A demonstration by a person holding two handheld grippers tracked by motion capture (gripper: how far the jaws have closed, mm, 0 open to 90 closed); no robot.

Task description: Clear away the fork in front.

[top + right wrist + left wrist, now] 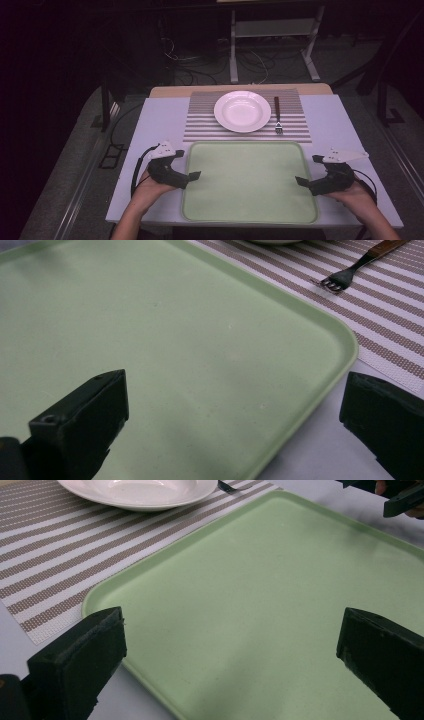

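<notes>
Green tray lies flat on the white counter, on the person's side, between the 2 grippers. Left gripper sits at the tray's left edge, pointing right across it; in the left gripper view its 2 black fingers stand wide apart with nothing clamped, one finger over the tray's near corner rim, the other over the tray surface. Can't tell if the tips touch the tray. Right gripper sits at the tray's right edge, pointing left toward the tray; in the right gripper view its fingers are spread just as wide, gripping nothing, one over the green surface, the other beyond the rim over bare counter, so the tray's rounded corner runs between them. Each gripper is held by a hand coming in from the bottom of the high view, left hand, right hand, cables trailing off the backs. Beyond the tray lies a striped placemat, just past the tray's far edge. White plate sits on the mat, centered. Fork with a brown handle lies on the mat just right of the plate, tines toward the tray, not touching the plate. Tray surface is bare.
</notes>
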